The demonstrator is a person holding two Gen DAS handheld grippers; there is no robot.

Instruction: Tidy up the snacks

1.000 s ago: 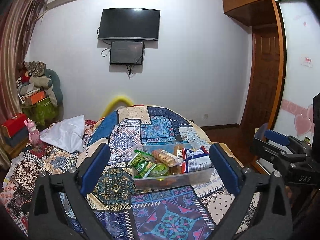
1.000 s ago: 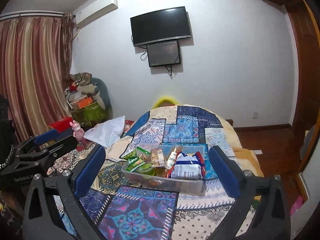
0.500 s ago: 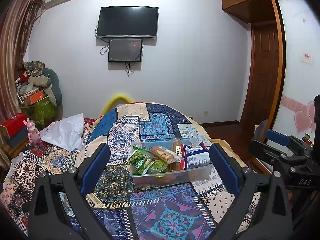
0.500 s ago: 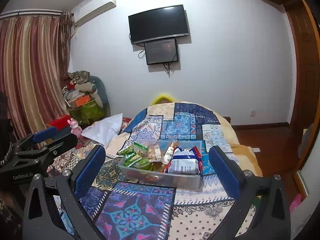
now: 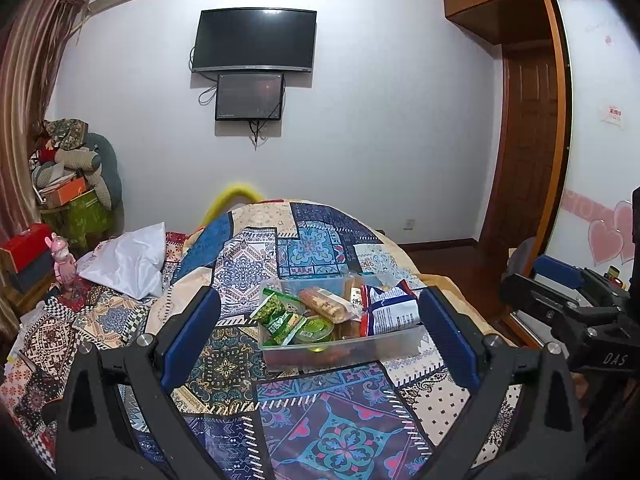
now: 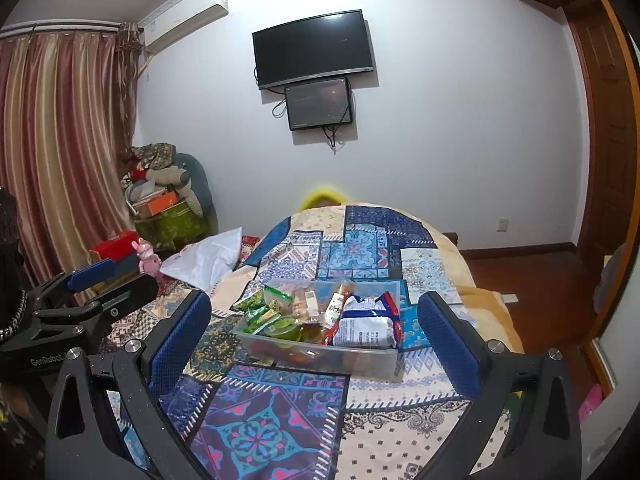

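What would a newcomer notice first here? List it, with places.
The eye lands on the clear plastic bin in the middle of the patchwork quilt, crammed with snacks: green packets on its left side, a white, blue and red bag on its right. Next come the two dark screens stacked on the far wall. Both hand-held grippers, left and right, hang open and empty short of the bin.

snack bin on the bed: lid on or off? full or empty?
Lid off, full. The clear bin has an open top, with packets heaped above its rim, including the white and red bag. No lid in view.
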